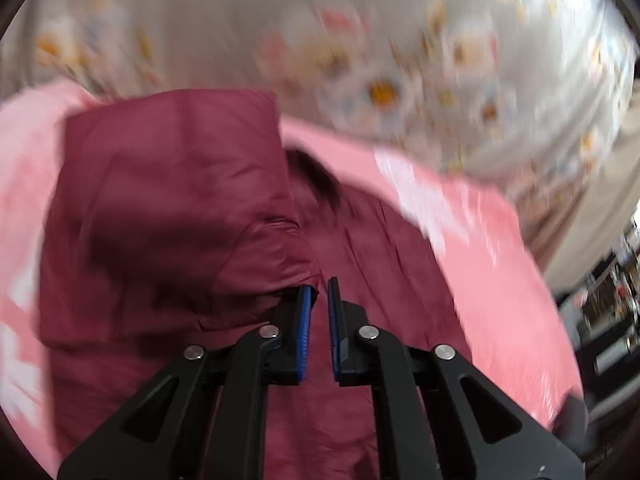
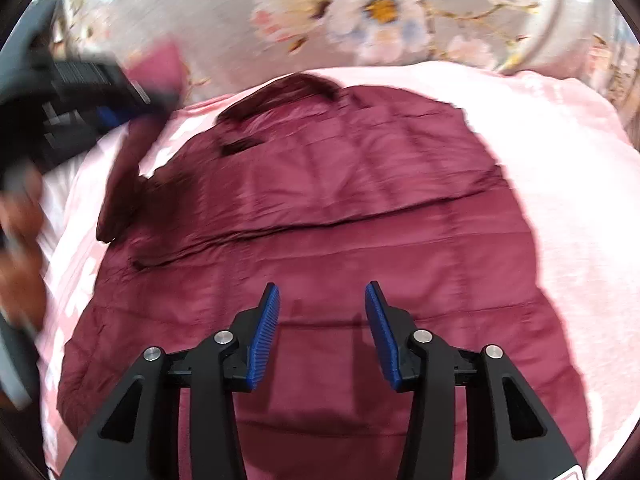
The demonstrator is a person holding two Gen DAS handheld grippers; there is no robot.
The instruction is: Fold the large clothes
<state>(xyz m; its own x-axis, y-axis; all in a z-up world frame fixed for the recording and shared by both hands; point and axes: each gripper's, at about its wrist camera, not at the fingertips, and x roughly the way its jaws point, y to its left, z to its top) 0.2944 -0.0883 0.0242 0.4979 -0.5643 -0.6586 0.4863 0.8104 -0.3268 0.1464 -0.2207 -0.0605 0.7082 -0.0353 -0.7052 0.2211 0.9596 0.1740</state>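
A large maroon quilted jacket [image 2: 340, 208] lies spread on a pink blanket [image 2: 560, 184], one sleeve folded across its body. My right gripper [image 2: 322, 300] is open and empty, hovering over the jacket's lower part. My left gripper [image 1: 319, 296] has its blue pads nearly together on a fold of the jacket's left sleeve [image 1: 172, 216], which is lifted and draped to the left. In the right wrist view the left gripper [image 2: 100, 92] shows at the far left, holding the raised sleeve [image 2: 124, 176]. The dark collar [image 2: 296, 84] lies at the far end.
The pink blanket [image 1: 492, 264] lies on a grey floral bedsheet [image 2: 380, 8], also in the left wrist view [image 1: 360, 48]. Dark furniture and clutter [image 1: 612, 304] stand beyond the bed's right edge. The person's hand [image 2: 20, 240] shows at the left.
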